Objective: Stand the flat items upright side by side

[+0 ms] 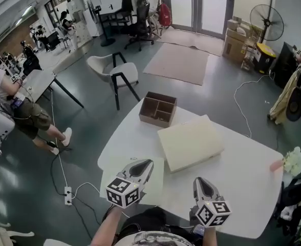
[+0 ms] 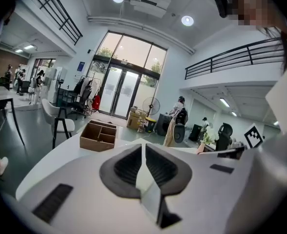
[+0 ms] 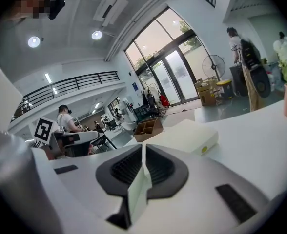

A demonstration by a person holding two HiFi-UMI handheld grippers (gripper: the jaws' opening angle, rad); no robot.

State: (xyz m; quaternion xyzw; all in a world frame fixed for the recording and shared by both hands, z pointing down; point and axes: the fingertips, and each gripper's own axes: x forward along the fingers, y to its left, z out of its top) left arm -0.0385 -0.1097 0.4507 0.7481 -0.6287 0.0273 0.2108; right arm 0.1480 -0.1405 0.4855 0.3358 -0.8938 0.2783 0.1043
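**Two shut grippers over a white table with flat items lying down**

Seen from the head view: a white rounded-corner table (image 1: 242, 173) in a large open room. Near its middle, lying flat and not upright, a wide cream-coloured flat rectangular box (image 1: 191, 141). At the far edge, just beyond it, an open brown cardboard tray with compartments (image 1: 158, 109), seemingly empty. At the near left edge, lying flat, a thin pale cream square sheet (image 1: 153, 181).

Above that sheet, the left gripper (image 1: 146, 163), pointing away toward the tray; whether touching the sheet, cannot tell. In the left gripper view, dark ribbed jaws pressed together (image 2: 143, 147), nothing clearly gripped.

To its right, over bare tabletop near the front edge, the right gripper (image 1: 199, 181). In the right gripper view, jaws likewise closed on each other (image 3: 143, 150), with the cream box (image 3: 185, 135) ahead and the cardboard tray (image 3: 147, 128) behind it.

At the table's right edge, a pink vase with white flowers (image 1: 288, 163).
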